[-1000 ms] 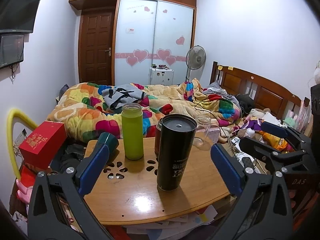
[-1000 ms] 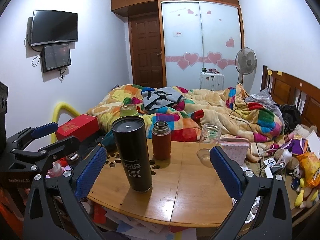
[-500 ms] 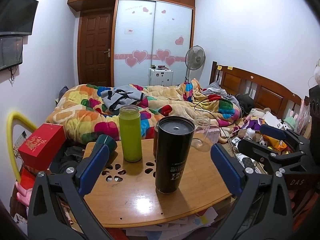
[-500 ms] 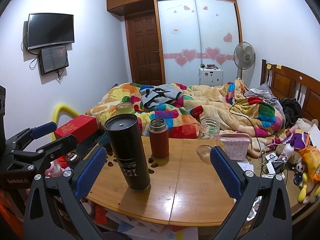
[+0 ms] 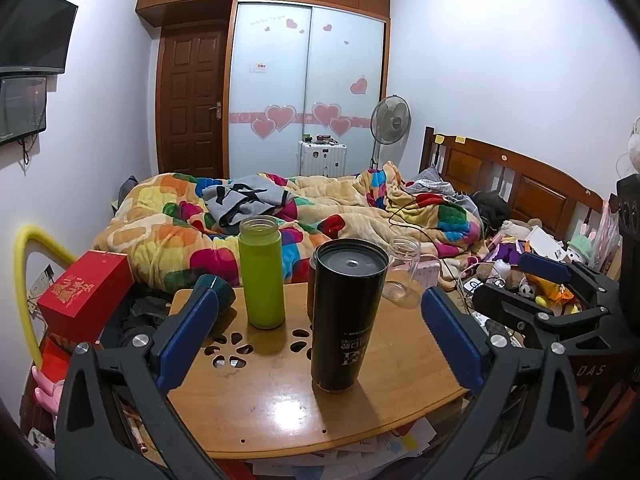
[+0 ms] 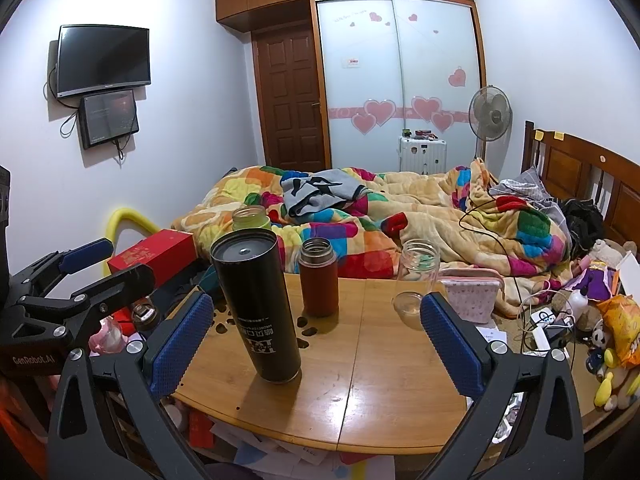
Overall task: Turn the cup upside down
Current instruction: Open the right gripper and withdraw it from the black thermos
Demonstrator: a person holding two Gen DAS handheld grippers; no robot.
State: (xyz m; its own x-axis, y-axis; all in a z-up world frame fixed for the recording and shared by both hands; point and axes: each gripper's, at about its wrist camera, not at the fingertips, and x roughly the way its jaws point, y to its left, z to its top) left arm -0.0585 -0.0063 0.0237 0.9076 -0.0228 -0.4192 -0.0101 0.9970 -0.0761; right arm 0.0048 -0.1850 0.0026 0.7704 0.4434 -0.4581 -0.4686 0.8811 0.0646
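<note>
A tall black tumbler [image 5: 346, 316] stands on the wooden table [image 5: 280, 412] with its printed text upside down; it also shows in the right wrist view [image 6: 256, 306]. My left gripper [image 5: 320, 340] is open and empty, its blue pads on either side of the tumbler, short of it. My right gripper [image 6: 314, 340] is open and empty, with the tumbler just inside its left pad. A green bottle [image 5: 262, 272], a brown-red bottle [image 6: 319, 277] and a clear glass jar [image 6: 416, 282] stand behind.
A red box [image 5: 86, 294] and a yellow tube [image 5: 30, 280] are left of the table. A bed with a colourful quilt [image 6: 400, 216] lies behind. Toys and cables [image 6: 580, 320] clutter the right. Papers lie under the table's front edge.
Both grippers have drifted slightly; the tumbler sits a little lower and more central in the left view. Both stay open and nothing on the table has moved.
</note>
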